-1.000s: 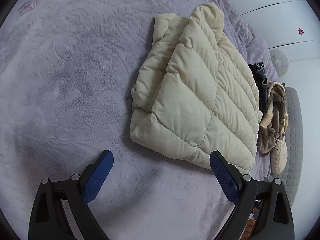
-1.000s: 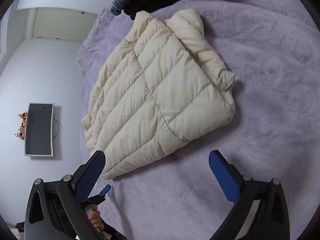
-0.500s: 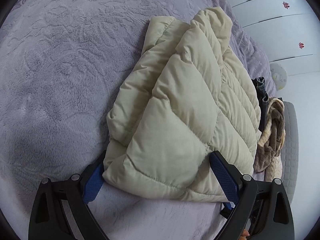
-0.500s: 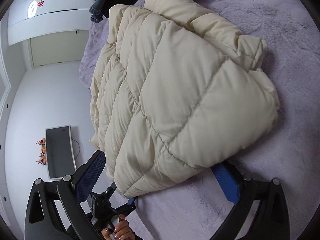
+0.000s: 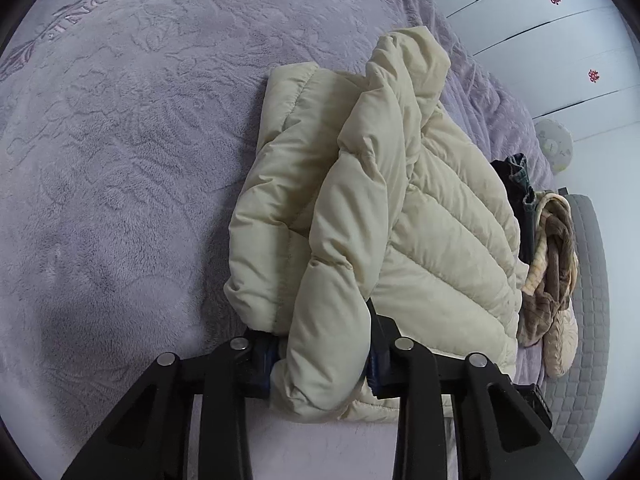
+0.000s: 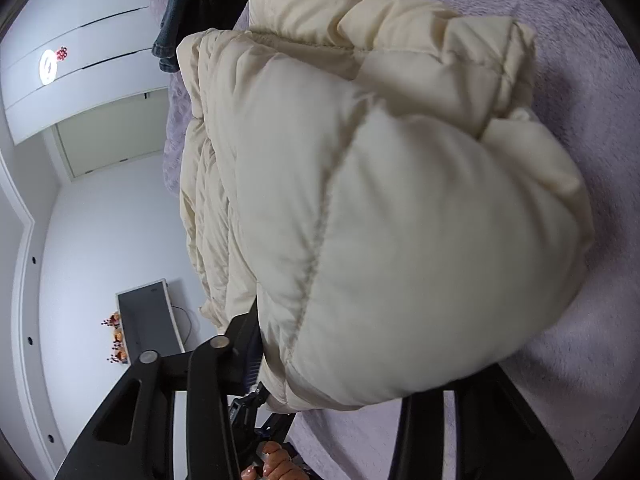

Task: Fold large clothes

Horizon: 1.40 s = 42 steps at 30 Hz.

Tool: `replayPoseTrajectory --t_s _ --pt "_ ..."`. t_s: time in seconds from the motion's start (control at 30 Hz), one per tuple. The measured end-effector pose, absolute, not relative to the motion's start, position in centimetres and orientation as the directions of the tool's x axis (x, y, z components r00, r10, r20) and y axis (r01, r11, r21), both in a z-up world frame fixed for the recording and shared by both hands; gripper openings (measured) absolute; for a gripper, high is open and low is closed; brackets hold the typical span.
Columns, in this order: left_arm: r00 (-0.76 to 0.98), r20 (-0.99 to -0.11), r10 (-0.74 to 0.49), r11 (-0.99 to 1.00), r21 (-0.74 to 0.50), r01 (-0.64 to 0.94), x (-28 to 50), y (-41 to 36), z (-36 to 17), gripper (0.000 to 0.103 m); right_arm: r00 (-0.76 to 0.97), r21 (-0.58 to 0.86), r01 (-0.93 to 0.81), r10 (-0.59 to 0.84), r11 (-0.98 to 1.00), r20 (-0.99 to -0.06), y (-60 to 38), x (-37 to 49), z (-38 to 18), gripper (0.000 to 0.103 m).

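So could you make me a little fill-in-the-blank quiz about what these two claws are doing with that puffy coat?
1. Both claws are clamped on a cream ____ jacket.
2. The jacket lies on a fuzzy bedspread coloured ____.
3. The left claw pinches the jacket's ____ edge, nearest its camera.
4. Beyond the jacket lies a heap of ____.

Missing words: puffer (quilted); purple (lilac); near; clothes

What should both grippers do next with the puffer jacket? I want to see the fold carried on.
Probably lift together. The left gripper and right gripper have just been closing their jaws, and each now pinches the near edge of the cream puffer jacket, which lies folded on the purple blanket.
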<state>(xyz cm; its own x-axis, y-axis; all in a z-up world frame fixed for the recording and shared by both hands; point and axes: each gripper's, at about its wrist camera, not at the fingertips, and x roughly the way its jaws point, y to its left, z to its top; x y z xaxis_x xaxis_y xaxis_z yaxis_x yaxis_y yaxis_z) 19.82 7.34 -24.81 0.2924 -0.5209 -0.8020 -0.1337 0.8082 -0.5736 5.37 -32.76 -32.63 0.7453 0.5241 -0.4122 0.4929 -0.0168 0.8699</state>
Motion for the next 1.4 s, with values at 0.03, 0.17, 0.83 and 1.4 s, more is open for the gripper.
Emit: replayPoseTrajectory --t_s 0.03,0.17,0.83,1.4 --pt "0.294 -0.801 -0.522 0.809 -0.574 -0.128 19.8 7.3 -24.6 0.031 0.749 0.873 0.488 0.524 -0.021 -0.406 -32.8 5.2 -32.5 0.032" --pt "0.296 -0.797 -0.527 0.809 -0.577 -0.110 19.3 8.3 -23.6 0.030 0.750 0.876 0.481 0.530 -0.027 -0.396 -32.6 4.5 -32.1 0.025" --pt "0.168 -0.882 -0.440 0.892 -0.450 -0.026 11.0 10.0 -22.9 0.037 0.678 0.814 0.581 0.552 0.002 -0.485 -31.7 -0.1 -30.6 0.030" --pt "0.237 -0.936 -0.261 0.965 -0.260 0.037 10.2 10.0 -19.2 0.096 0.502 0.688 0.654 0.500 0.315 -0.706 -32.5 0.9 -24.0 0.071"
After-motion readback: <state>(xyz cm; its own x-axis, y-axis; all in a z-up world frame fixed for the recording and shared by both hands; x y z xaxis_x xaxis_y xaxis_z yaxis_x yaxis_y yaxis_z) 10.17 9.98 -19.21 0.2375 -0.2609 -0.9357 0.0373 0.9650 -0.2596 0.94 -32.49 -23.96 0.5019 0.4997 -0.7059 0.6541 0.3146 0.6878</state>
